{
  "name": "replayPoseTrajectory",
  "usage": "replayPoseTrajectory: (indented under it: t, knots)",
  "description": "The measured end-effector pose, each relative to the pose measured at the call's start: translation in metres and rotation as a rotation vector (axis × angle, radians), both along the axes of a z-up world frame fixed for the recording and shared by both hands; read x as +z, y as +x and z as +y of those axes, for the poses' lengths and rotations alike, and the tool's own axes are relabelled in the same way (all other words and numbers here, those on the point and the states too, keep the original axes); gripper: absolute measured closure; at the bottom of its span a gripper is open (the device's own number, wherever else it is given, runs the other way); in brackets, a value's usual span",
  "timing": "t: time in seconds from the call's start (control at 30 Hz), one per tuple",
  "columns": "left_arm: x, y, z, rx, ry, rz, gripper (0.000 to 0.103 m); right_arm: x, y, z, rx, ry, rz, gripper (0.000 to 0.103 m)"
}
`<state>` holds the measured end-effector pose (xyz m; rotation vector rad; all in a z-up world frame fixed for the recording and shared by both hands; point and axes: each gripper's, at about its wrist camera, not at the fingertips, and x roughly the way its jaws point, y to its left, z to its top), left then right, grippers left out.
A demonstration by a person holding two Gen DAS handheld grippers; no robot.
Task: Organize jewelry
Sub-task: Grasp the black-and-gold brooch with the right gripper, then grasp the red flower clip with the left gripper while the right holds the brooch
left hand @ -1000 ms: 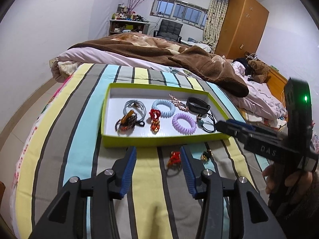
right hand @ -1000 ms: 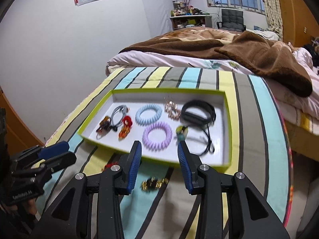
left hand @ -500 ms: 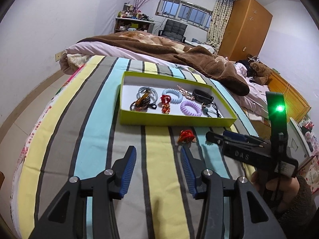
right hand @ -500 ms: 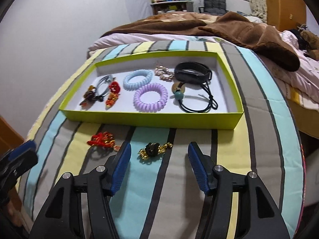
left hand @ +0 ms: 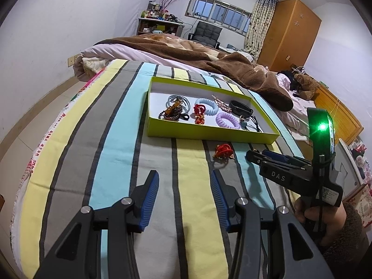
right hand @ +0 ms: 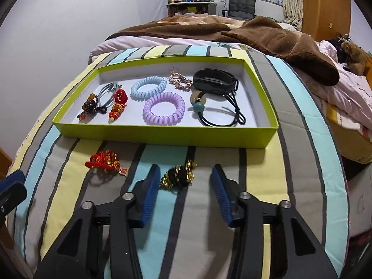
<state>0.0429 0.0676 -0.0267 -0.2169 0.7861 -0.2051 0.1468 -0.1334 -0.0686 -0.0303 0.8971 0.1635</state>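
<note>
My right claw (right hand: 184,182), its jaws just closing in but not yet pinching, sits around the black and gold trinket (right hand: 179,176) lying slantwise on the bed just before the green box (right hand: 162,137), nearer than my left claw (left hand: 186,194).

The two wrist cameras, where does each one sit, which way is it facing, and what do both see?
Left wrist: on the left gripper, facing down the striped bedspread; the right gripper and a hand show.
Right wrist: on the right gripper, over the black-and-gold piece.
Shared: green tray, red ornament.
</note>
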Motion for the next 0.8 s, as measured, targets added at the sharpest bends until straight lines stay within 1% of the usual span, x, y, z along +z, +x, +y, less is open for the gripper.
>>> replayPoseTrajectory:
  t: [0.1,0.17,0.23,0.27,0.33,0.4,0.5,0.6,0.67,0.8]
  knots:
    - [0.0,0.0,-0.005,-0.007,0.003,0.0,0.055,0.0,-0.006,-0.006,0.007,0.002,0.0,0.067]
    - [0.0,0.0,-0.007,-0.01,0.004,0.001,0.055,0.0,-0.008,-0.01,0.009,0.005,0.001,0.074]
    - [0.001,-0.001,-0.009,-0.013,0.005,0.002,0.055,0.001,-0.011,-0.014,0.01,0.003,0.001,0.084]
    - [0.001,-0.001,-0.01,-0.014,0.007,0.004,0.055,0.001,-0.011,-0.014,0.012,0.009,0.003,0.086]
    - [0.0,0.0,-0.013,-0.02,0.008,0.005,0.055,0.0,-0.013,-0.018,0.015,0.016,0.005,0.094]
    - [0.0,0.0,-0.016,-0.024,0.011,0.008,0.055,0.0,-0.016,-0.022,0.023,0.03,0.007,0.094]
    - [-0.001,0.001,-0.021,-0.032,0.013,0.012,0.055,0.002,-0.021,-0.03,0.029,0.054,0.004,0.098]
    - [-0.002,0.004,-0.027,-0.039,0.02,0.018,0.055,0.004,-0.025,-0.04,0.03,0.091,0.002,0.099]
    - [-0.002,0.007,-0.03,-0.045,0.025,0.023,0.055,0.005,-0.027,-0.045,0.03,0.106,-0.004,0.102]
    - [-0.003,0.011,-0.036,-0.049,0.028,0.029,0.055,0.009,-0.031,-0.057,0.037,0.135,-0.011,0.103]
